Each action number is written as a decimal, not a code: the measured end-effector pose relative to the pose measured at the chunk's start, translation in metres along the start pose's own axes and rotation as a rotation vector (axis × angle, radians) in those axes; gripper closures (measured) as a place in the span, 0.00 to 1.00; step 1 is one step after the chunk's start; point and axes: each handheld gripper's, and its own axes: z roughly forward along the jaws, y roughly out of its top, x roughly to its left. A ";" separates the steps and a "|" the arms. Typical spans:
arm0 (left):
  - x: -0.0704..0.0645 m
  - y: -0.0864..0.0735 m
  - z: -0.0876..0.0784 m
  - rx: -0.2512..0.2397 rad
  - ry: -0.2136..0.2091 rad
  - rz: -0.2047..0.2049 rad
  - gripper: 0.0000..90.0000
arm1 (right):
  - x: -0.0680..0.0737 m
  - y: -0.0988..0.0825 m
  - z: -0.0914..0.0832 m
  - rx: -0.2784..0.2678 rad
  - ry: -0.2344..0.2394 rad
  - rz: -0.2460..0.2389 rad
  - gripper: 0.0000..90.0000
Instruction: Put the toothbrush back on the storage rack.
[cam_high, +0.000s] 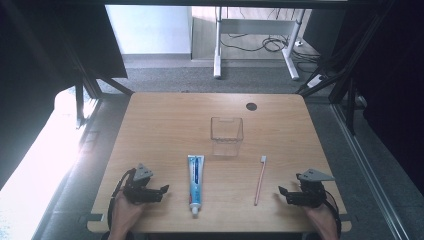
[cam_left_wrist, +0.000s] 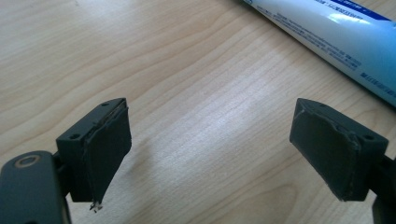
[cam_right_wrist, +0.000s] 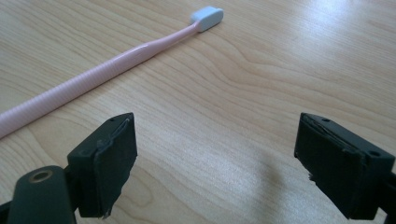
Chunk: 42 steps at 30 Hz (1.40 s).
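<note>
A blue and white toothpaste tube (cam_high: 195, 183) lies lengthwise near the table's front edge, cap toward me. Right of it lies a pink toothbrush (cam_high: 259, 180) with its white head pointing away. A clear plastic cup (cam_high: 226, 136) stands behind them at mid-table. My left gripper (cam_high: 164, 190) rests open on the table left of the tube, pointing at it; in the left gripper view its jaws (cam_left_wrist: 210, 149) stand wide over bare wood, the tube (cam_left_wrist: 327, 35) at upper right. My right gripper (cam_high: 283, 194) is open right of the brush; the toothbrush (cam_right_wrist: 116, 58) lies ahead of its jaws (cam_right_wrist: 215, 163).
The wooden table (cam_high: 165, 130) has a round dark cable hole (cam_high: 251, 106) at the back right. Dark frame posts (cam_high: 345, 80) stand at both sides. A white desk frame with cables (cam_high: 260, 40) is on the floor beyond.
</note>
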 end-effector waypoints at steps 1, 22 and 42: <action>0.002 -0.002 0.000 -0.011 -0.016 -0.020 0.14 | 0.000 0.000 0.000 -0.001 0.001 0.000 0.14; 0.003 -0.001 0.000 -0.031 -0.008 -0.058 0.15 | 0.000 -0.001 0.003 0.018 0.025 -0.014 0.11; -0.002 -0.001 0.001 -0.046 -0.009 -0.023 0.15 | 0.008 0.010 0.006 0.063 0.096 -0.025 0.03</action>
